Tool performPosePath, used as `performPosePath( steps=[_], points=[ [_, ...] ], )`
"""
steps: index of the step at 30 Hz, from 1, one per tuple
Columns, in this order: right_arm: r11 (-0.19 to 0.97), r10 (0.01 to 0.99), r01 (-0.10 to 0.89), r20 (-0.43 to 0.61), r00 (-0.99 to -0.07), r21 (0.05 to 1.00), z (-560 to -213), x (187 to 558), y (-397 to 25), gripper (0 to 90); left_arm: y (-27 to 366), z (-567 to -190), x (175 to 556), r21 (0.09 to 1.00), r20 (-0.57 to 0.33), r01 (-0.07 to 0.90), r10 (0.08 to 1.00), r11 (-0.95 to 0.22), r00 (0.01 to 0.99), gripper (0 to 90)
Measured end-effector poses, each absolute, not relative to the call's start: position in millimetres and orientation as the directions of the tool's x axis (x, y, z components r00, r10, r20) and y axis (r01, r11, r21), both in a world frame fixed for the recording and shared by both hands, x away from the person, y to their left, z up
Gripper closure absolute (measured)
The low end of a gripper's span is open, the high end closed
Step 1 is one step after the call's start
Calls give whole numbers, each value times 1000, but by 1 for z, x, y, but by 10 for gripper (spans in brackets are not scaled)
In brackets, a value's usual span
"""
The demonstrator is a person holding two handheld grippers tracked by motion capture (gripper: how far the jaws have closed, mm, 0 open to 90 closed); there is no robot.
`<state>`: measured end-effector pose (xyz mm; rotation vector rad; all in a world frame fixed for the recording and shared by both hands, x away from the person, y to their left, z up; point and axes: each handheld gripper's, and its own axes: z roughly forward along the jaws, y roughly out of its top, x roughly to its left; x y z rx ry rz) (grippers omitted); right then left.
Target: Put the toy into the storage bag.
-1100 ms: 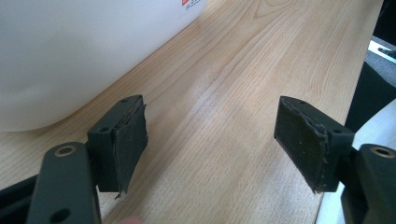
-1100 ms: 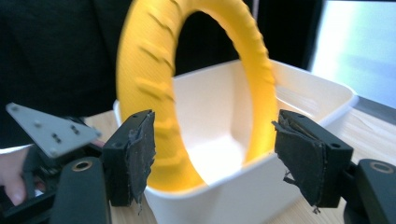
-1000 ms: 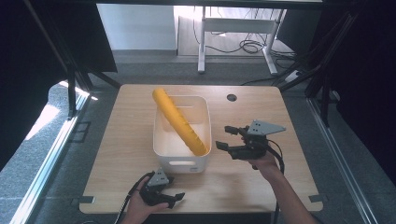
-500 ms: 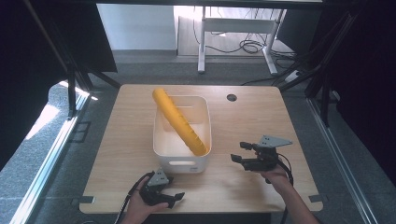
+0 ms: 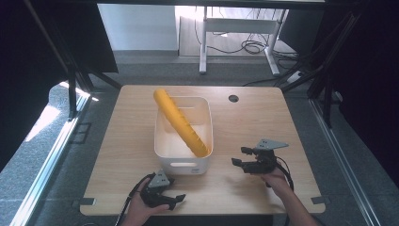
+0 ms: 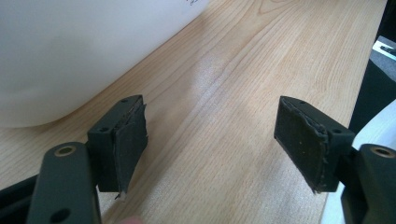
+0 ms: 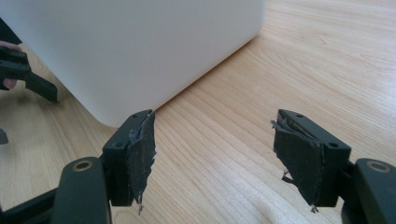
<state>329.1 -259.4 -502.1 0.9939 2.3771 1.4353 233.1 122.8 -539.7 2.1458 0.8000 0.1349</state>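
A white plastic bin (image 5: 183, 162) stands in the middle of the wooden table (image 5: 263, 122). A long yellow ribbed cylinder (image 5: 181, 123) leans in it, its top end over the far left rim. My left gripper (image 5: 175, 201) rests near the table's front edge, just in front of the bin, open and empty. In the left gripper view the gripper (image 6: 210, 144) has bare wood between its jaws and the bin wall (image 6: 70, 56) at upper left. My right gripper (image 5: 238, 156) sits right of the bin, open and empty, pointing at the bin's corner (image 7: 140, 46).
A round cable hole (image 5: 234, 98) lies at the table's far right. In the right gripper view the other gripper (image 7: 28, 74) shows at the far left. A desk frame and cables (image 5: 244, 44) stand on the floor beyond the table.
My right gripper has drawn back toward the person and to the right, away from the bin, and come down close to the table. The left gripper and the cylinder have not moved.
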Motion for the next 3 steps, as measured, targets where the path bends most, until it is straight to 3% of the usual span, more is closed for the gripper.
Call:
performPosePath(
  steps=[3],
  points=[
    [339, 638, 441, 142, -757, 831, -504, 329, -258, 296, 123, -539, 233, 736, -169, 498, 587, -459, 791, 256]
  ],
)
